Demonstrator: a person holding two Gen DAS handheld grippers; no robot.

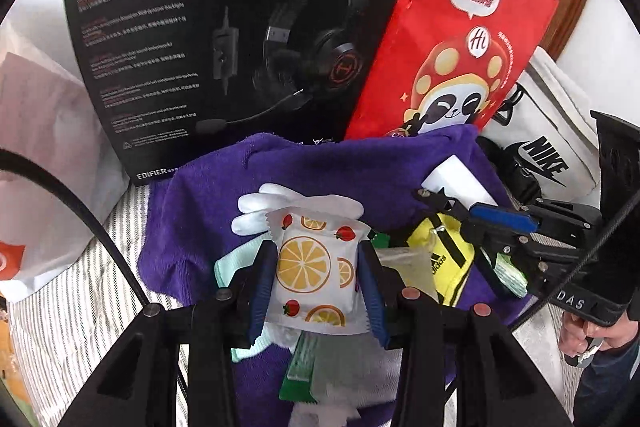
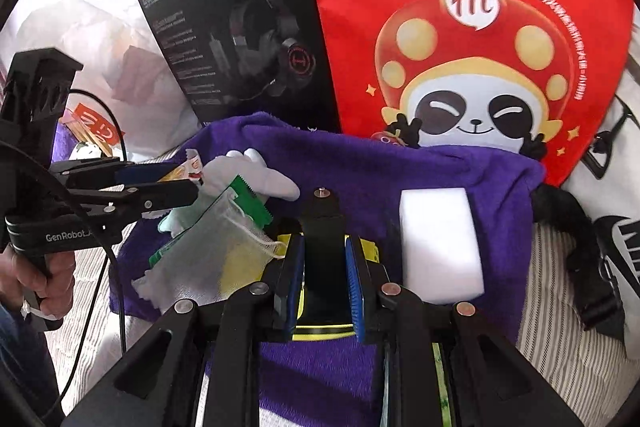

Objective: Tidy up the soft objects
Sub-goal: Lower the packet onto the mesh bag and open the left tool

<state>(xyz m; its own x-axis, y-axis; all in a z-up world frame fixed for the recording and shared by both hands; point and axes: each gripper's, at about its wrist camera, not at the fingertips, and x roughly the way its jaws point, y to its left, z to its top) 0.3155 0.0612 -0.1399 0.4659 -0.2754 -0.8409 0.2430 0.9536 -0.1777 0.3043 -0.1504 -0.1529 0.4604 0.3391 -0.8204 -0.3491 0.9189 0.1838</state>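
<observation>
— Left gripper (image 1: 316, 279)?
— Partly open, clamped on fruit-print packet (image 1: 312, 267), over purple towel (image 1: 224, 211).
— Right gripper (image 2: 323, 281)?
— Nearly closed, pinching yellow-black pouch (image 2: 320, 329); sponge (image 2: 440, 247) at two o'clock.

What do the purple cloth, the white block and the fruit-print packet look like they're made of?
Purple cloth: fuzzy, matte pile, probably microfibre or terry. White block: smooth, matte, square-edged, likely foam sponge. Fruit-print packet: thin glossy film with crimped, serrated ends, apparently plastic wrapper.

right gripper (image 2: 323, 277) clamping yellow-black pouch (image 2: 320, 323), purple towel (image 2: 400, 167)
</observation>
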